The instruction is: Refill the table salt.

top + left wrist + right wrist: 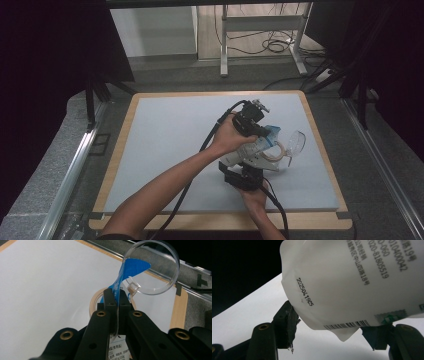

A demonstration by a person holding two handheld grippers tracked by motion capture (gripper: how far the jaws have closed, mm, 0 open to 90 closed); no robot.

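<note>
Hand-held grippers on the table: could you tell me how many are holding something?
2. The left hand-held gripper pinches the bag's blue top edge; the right hand-held gripper clamps its white bottom end.

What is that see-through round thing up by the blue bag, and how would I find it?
Start at the big pale grey mat on the wooden-edged table, then go to its right side, where two hands hold a white and blue plastic bag. Just right of the bag's blue top stands a clear round plastic dish, tilted on its edge. It is the one see-through thing there, unlike the tan ring beside it.
</note>
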